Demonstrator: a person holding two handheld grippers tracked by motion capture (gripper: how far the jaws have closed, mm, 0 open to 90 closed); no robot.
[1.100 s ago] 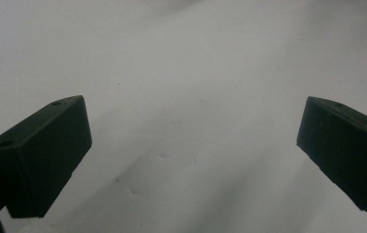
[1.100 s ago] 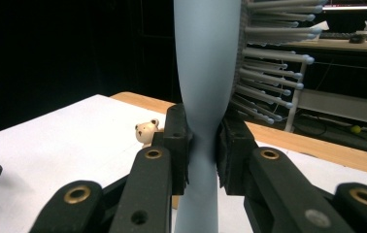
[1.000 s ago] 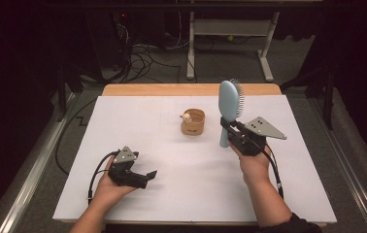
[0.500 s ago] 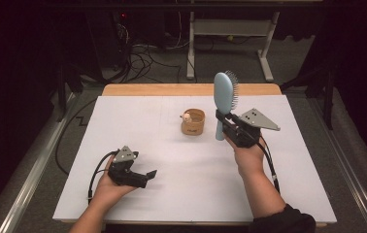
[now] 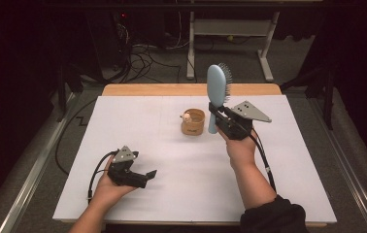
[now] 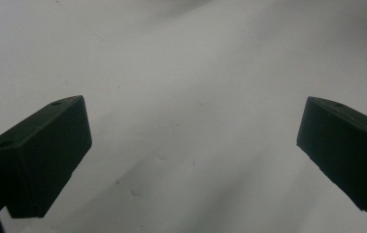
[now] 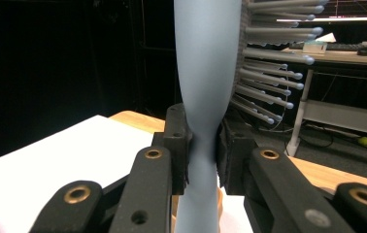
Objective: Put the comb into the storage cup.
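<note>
Black jaws of the left gripper (image 5: 148, 173) stood wide apart with nothing between them, low over the near left of the white table (image 5: 138, 121). Farther in, the right gripper (image 5: 216, 115) was clamped on the neck of the pale blue hairbrush (image 5: 216, 87), held upright, bristles to the right, just beside the wooden cup (image 5: 193, 121).

High view: looking forward and down from above the near edge, taking in the whole white table (image 5: 172, 145) and the floor beyond. Left gripper view: riding very close above the same table (image 6: 181, 97), facing down between two black jaws. Right gripper view: looking level along its jaws, very near the blue hairbrush (image 7: 206, 73), sharing the brush (image 5: 217, 92) and table corner with the high view.
</note>
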